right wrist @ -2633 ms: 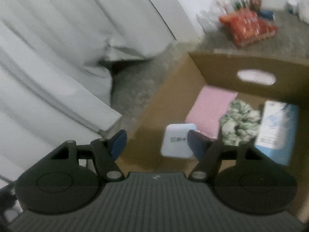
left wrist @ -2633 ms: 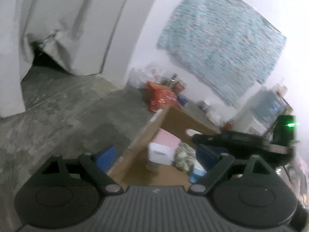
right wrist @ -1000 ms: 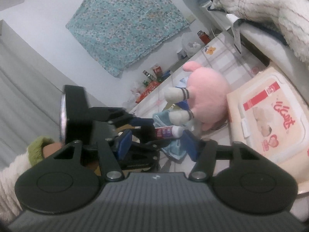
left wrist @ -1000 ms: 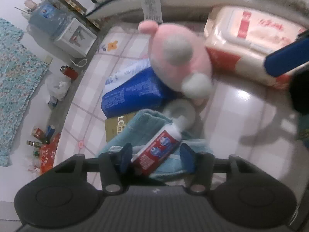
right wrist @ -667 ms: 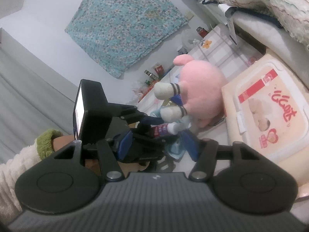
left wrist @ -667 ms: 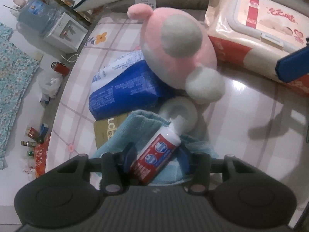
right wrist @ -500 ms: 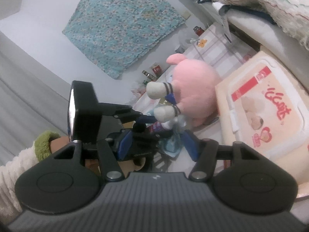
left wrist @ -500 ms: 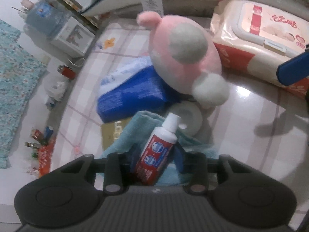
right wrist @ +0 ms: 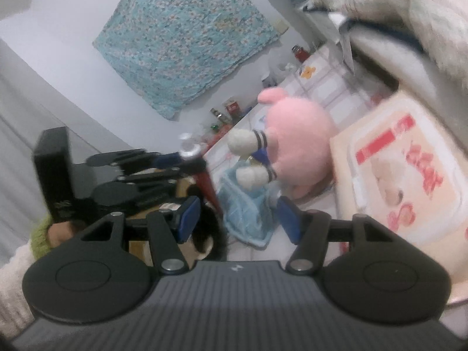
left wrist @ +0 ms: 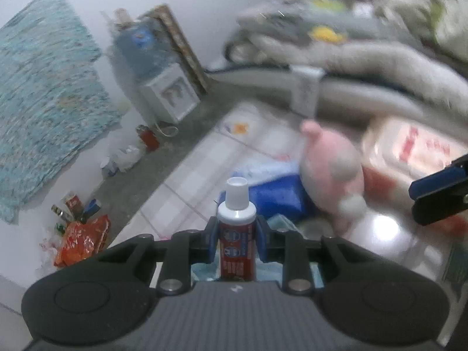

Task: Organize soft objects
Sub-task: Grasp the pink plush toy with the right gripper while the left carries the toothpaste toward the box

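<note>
White wall is hung with a teal patterned cloth. Grey concrete floor is seen along the wall base, with a pink-checked mat laid nearer. A water dispenser is stood far left against the wall. Lighting is flat; left view is blurred.

Both fisheye views: soft, even, cool indoor light, moderately bright, with curved, darkened corners. Left wrist view: strong motion blur over the pink plush toy and heaped grey bedding; a white glare patch on the glossy checked floor mat. Right wrist view: sharper, mildly smeared.
</note>
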### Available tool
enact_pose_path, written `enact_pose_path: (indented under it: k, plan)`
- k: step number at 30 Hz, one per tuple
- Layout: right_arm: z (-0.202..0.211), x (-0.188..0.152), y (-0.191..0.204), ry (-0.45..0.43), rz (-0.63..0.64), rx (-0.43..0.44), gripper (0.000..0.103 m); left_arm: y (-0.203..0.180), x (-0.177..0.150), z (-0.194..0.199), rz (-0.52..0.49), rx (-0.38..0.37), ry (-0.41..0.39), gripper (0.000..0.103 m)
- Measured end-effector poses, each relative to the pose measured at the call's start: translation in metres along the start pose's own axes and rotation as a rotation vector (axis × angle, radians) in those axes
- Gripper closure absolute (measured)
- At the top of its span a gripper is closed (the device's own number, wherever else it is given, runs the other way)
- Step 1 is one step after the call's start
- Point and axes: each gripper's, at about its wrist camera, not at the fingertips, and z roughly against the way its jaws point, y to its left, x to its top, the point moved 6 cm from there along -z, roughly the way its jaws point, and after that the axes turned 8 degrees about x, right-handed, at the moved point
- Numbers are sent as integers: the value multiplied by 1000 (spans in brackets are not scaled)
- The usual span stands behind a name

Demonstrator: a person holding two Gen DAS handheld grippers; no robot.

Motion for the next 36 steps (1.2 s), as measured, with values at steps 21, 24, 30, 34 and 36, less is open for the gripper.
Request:
enact_pose_path:
  k: [21, 24, 30, 34, 36]
  plan:
    - [-105, 67, -3, 116, 415, -540, 41, 103, -9, 92, 582, -7, -199, 77]
    - [-98, 67, -6, 128, 360, -525, 38, 107, -18, 102, 624, -1, -198, 77]
    - [-103, 68, -12, 167, 364, -546, 15, 115, -38, 126, 717, -8, -217, 77]
    - [-115, 68, -25, 211, 250, -491, 29, 132, -58, 149, 764, 12, -221, 77]
    - [-115, 69, -26, 197, 200, -470, 32, 144, -70, 160, 785, 38, -212, 77]
